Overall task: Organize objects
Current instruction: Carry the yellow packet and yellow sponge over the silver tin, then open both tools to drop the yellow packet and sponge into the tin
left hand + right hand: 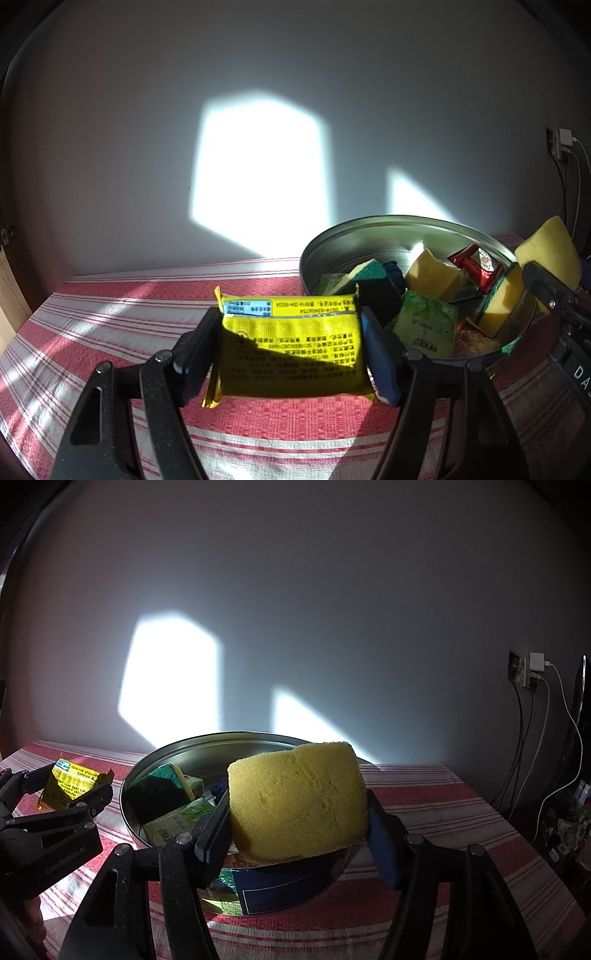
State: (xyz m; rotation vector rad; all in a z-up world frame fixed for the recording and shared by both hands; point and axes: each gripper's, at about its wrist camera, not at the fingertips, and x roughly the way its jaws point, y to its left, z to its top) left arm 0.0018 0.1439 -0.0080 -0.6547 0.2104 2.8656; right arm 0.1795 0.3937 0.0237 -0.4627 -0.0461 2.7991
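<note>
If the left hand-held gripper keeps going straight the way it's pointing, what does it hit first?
Probably the tablecloth, then the wall. The left hand-held gripper holds the yellow packet; the pan sits off to its right, though depth is unclear.

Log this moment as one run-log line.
left gripper: shut on yellow foil packet | right gripper: shut on yellow sponge block, above round metal tin

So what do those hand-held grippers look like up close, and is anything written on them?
Each hand-held gripper is a matte black plastic frame: the left hand-held gripper and the right hand-held gripper have long slotted arms joined by round silver rivets. Their fingers carry dark blue pads. The left one, seen from the right wrist camera, bears pale lettering too blurred to read surely. No cables or sleeves show.
</note>
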